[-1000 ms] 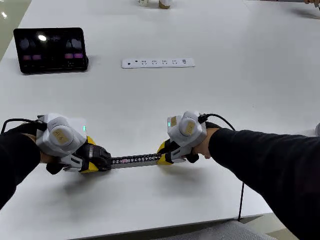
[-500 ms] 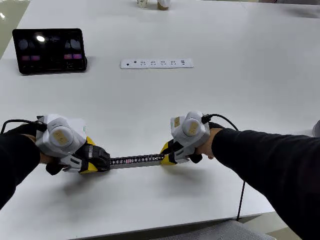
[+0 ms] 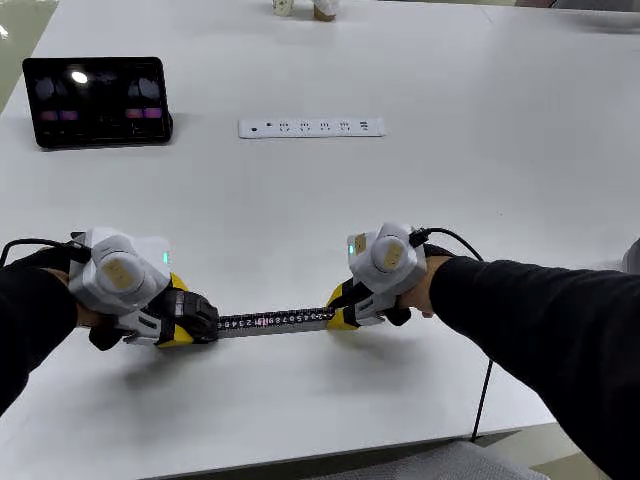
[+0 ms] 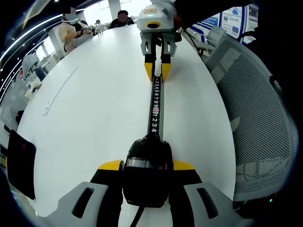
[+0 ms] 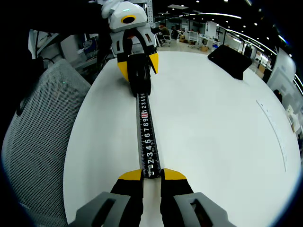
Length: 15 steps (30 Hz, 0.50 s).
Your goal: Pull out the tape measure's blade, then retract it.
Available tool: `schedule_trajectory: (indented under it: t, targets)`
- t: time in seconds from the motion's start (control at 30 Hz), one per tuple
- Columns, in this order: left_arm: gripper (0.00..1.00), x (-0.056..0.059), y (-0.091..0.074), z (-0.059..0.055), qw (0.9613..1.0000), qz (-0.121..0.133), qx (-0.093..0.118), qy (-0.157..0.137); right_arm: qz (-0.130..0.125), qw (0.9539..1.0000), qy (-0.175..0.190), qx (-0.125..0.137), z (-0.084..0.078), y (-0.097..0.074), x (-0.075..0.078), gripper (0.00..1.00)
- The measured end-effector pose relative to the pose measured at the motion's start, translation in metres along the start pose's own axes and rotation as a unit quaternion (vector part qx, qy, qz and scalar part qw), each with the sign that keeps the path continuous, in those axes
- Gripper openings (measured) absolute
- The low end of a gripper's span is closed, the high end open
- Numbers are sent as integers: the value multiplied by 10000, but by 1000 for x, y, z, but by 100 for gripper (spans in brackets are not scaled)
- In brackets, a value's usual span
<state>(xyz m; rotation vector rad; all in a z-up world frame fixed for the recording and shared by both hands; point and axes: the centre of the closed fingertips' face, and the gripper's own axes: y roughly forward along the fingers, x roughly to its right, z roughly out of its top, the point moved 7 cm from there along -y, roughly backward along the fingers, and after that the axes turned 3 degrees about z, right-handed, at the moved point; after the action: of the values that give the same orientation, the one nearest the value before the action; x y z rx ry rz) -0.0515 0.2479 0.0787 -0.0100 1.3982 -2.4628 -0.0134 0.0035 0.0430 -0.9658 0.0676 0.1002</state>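
At 6 o'clock on the counter (image 3: 400,190), the left gripper (image 3: 192,320) has its fingers (image 4: 111,165) clamped around the case (image 4: 147,163). The right gripper (image 3: 336,317) pinches the blade (image 3: 275,320) tip. A slip there could whip the blade back.

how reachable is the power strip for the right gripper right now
Probably reachable: bare table lies between the right gripper and the power strip. But its jaws are shut on the blade, with the left gripper holding the case, so it would likely need to let go first.
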Motion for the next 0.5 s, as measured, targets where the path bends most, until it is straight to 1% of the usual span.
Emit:
schedule_trajectory:
  t: [0.5]
  targets:
    - [31,1,0,0,10000,29,-11,1,-36,10000,18,-90,-12,-8,1,10]
